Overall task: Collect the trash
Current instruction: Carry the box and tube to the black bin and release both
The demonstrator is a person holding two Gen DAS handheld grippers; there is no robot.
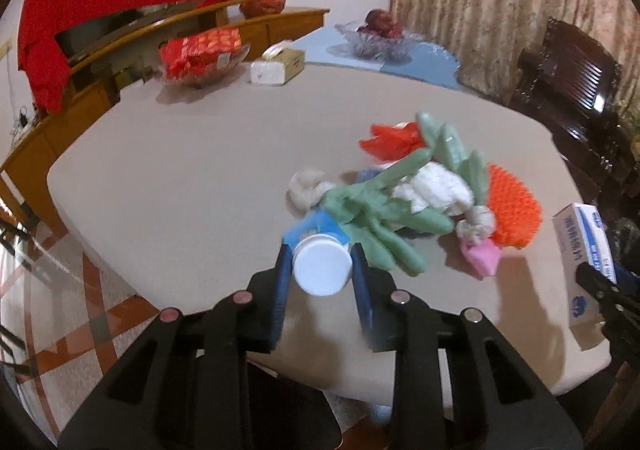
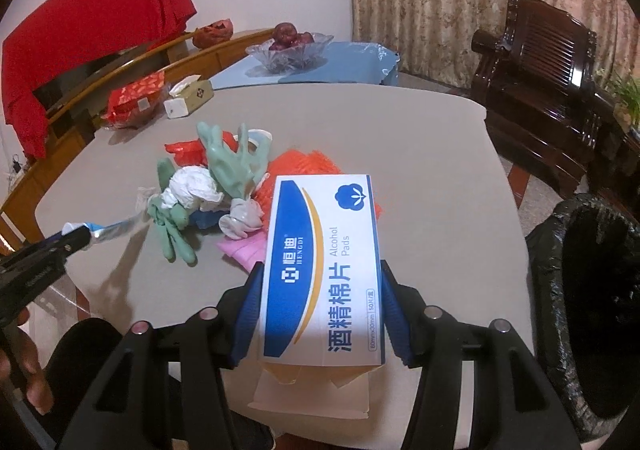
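A: What's in the left tongs (image 1: 320,266)?

B: A tube (image 1: 316,238), white cap toward the camera. The blue pads press on it from both sides, right by the cap. From the right wrist view the tube sticks out ahead of those tongs, off the table (image 1: 200,170), its silvery tail pointing at the heap.

A: And the right tongs (image 2: 320,310)?

B: Clamped on a box (image 2: 320,266) of alcohol pads, white and blue, held lengthwise between the pads. Its near end flap hangs open below the jaws. The box is clear of the table.

A: Where's the rest of the trash?

B: Just ahead of both tongs, in one heap on the table: green gloves (image 1: 384,210) sprawled over a white wad (image 1: 432,190), a red bag (image 1: 392,142) at the far side, orange mesh (image 1: 512,206) to the right of the left tongs, a pink scrap (image 1: 482,256) nearest them, and two small knotted wads, one at each side of the gloves.

A: The bin?

B: To the right of the right tongs, beside the table edge: a bin (image 2: 560,290) lined with a black bag, mouth open.

A: Anything further out?

B: Well beyond the heap, a tissue box (image 1: 276,66) and a fruit bowl (image 1: 376,38).
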